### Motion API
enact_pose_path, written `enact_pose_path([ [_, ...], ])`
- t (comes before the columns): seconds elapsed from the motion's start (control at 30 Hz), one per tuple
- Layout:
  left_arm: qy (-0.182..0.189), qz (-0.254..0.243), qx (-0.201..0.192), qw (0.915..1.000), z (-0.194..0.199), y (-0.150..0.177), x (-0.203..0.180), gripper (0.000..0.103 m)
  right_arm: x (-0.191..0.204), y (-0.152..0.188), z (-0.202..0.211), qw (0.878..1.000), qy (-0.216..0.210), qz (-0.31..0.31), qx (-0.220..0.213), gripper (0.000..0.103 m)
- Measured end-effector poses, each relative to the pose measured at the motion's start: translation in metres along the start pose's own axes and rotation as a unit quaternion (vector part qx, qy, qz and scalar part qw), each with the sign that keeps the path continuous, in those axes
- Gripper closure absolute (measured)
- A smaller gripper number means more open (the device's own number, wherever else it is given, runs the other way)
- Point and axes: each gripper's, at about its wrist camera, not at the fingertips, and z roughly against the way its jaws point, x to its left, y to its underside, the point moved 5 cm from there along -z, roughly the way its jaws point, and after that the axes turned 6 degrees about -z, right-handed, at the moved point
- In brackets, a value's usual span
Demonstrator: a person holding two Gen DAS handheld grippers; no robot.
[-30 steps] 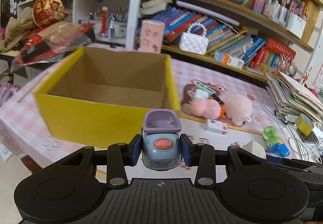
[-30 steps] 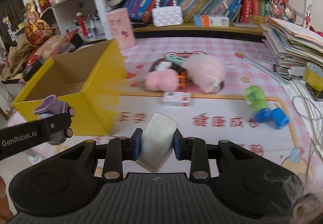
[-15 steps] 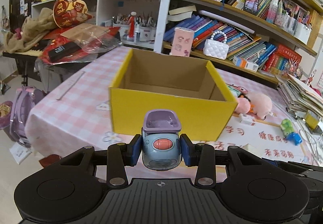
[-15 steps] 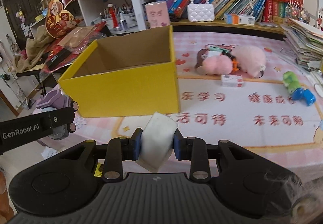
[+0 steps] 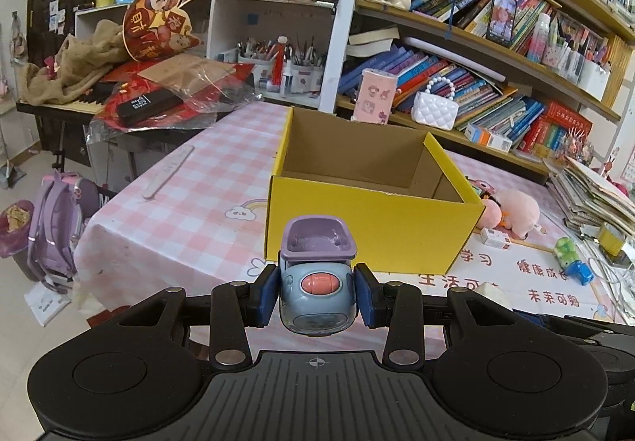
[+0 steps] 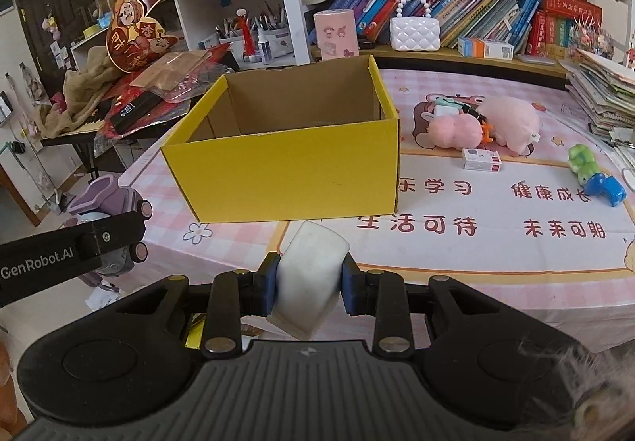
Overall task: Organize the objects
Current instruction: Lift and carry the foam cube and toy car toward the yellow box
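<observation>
My left gripper [image 5: 316, 296] is shut on a blue and purple toy car [image 5: 316, 274], held in the air in front of the open yellow box [image 5: 373, 226]. My right gripper [image 6: 307, 284] is shut on a white block [image 6: 309, 274], held before the same yellow box [image 6: 285, 179], which looks empty inside. The left gripper with the toy car [image 6: 107, 203] shows at the left of the right wrist view, off the table's near left corner.
Pink plush toys [image 6: 484, 121], a small white and red carton [image 6: 481, 159] and a green and blue toy [image 6: 593, 173] lie on the pink checked tablecloth [image 6: 496, 218] right of the box. A paper stack [image 6: 603, 91] lies at far right. Bookshelves stand behind. A purple backpack [image 5: 59, 226] is on the floor.
Both grippers have pulled back and up from the table with their objects held. The yellow box now looks smaller and farther away in both views.
</observation>
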Motion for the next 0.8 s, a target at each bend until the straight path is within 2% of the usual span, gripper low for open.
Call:
enact_pose_path([
  [0.5,0.008,0.003,0.002,1.0,0.003,0.007,0.004,0.064,0.007,0.008,0.004,1.0,0.003,0.01,0.005,0.073],
  [0.8,0.004,-0.014,-0.002,0.9999,-0.004,-0.003,0.001,0.064,0.006,-0.004,-0.006,1.0,0.0,0.003,0.004,0.073],
])
